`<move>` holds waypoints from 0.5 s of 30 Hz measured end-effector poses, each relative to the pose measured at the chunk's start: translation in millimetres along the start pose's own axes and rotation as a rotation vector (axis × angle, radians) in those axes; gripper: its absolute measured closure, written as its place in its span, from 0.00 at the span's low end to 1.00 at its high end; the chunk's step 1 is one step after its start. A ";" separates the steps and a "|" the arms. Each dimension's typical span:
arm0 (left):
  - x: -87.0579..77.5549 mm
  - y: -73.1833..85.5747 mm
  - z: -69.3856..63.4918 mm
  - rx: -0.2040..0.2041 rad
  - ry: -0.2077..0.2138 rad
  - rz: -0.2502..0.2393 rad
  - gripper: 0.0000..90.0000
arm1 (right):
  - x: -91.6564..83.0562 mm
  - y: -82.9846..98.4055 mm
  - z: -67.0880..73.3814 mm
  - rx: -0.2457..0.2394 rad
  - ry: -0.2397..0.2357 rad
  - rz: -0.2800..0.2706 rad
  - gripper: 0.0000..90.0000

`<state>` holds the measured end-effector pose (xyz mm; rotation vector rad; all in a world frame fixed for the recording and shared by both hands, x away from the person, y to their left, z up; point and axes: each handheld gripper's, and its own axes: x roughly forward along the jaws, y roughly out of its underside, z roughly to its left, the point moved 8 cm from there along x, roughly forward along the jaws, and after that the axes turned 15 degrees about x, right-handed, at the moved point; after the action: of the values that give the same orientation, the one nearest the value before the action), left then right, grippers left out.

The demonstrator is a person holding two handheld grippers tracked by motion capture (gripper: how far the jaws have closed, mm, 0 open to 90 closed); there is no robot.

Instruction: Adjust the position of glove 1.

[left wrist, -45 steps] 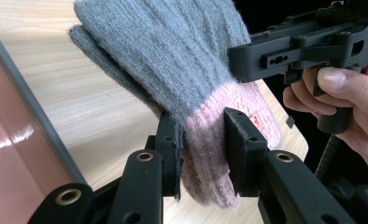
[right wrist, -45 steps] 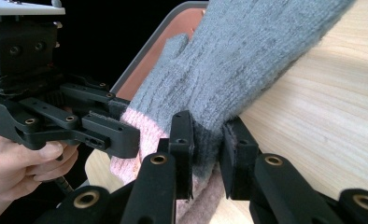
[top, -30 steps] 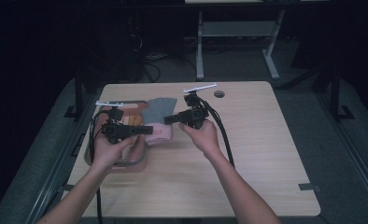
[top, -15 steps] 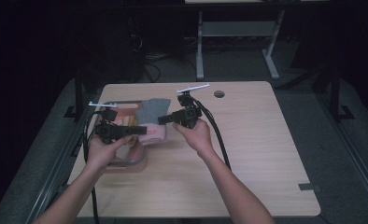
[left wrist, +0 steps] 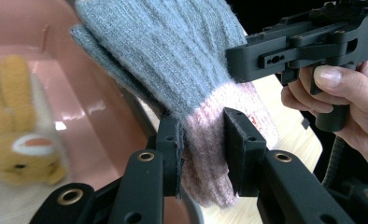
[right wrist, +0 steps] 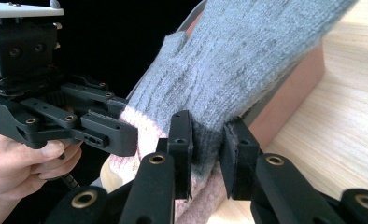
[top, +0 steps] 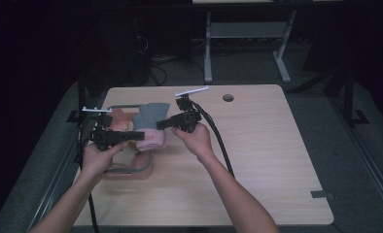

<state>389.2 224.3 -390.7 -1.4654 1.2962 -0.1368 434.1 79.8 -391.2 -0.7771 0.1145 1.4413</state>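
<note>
Two black tools clamp one knitted glove [left wrist: 191, 70] between them. The left tool [left wrist: 203, 154] has its flat ribbed pads pressed together on the glove's pale pink cuff, a soft ribbed band with a fuzzy edge. The right tool [right wrist: 205, 154] pinches the grey body of the same glove just past the cuff, its pads sunk into the thick wool. The grey knit is fine and slightly hairy, with a stubby thumb standing off one side. Beyond the left tool, the glove stretches up and away over a pink plastic bin [left wrist: 98, 126] with a smooth, glossy wall and a grey rim. Inside the bin, off to the left tool's side, lies a plush yellow toy [left wrist: 21, 154] with an orange patch, blurred. Under all of it runs the pale wood-grain counter [top: 277, 160].
</note>
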 end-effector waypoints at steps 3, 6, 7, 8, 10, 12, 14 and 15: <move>-3.4 1.7 2.8 -0.003 -0.003 -0.001 0.77 | 5.4 -0.3 2.0 -0.002 -0.002 0.012 0.84; -6.8 3.5 5.5 -0.006 -0.008 0.002 0.77 | 9.0 -0.3 3.5 -0.003 -0.010 0.017 0.84; -7.2 3.7 5.7 -0.008 -0.007 0.001 0.77 | 10.7 0.0 4.4 0.003 -0.012 0.019 0.84; -8.4 4.4 6.7 -0.005 -0.009 0.004 0.77 | 11.7 0.0 4.8 0.003 -0.014 0.018 0.83; -10.4 5.3 8.1 0.000 -0.011 0.004 0.77 | 12.8 0.1 5.1 0.005 -0.016 0.022 0.83; -12.7 5.8 9.3 0.003 -0.019 -0.001 0.78 | 15.6 0.3 6.3 0.010 -0.023 0.026 0.83; -14.5 6.8 10.6 0.006 -0.022 0.002 0.78 | 17.9 0.4 7.0 0.010 -0.026 0.029 0.83; -15.3 7.2 10.9 0.002 -0.025 0.001 0.78 | 18.9 0.7 7.5 0.011 -0.026 0.033 0.83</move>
<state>386.2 244.2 -392.0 -1.4606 1.2758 -0.1190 433.9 99.8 -395.6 -0.7504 0.1151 1.4805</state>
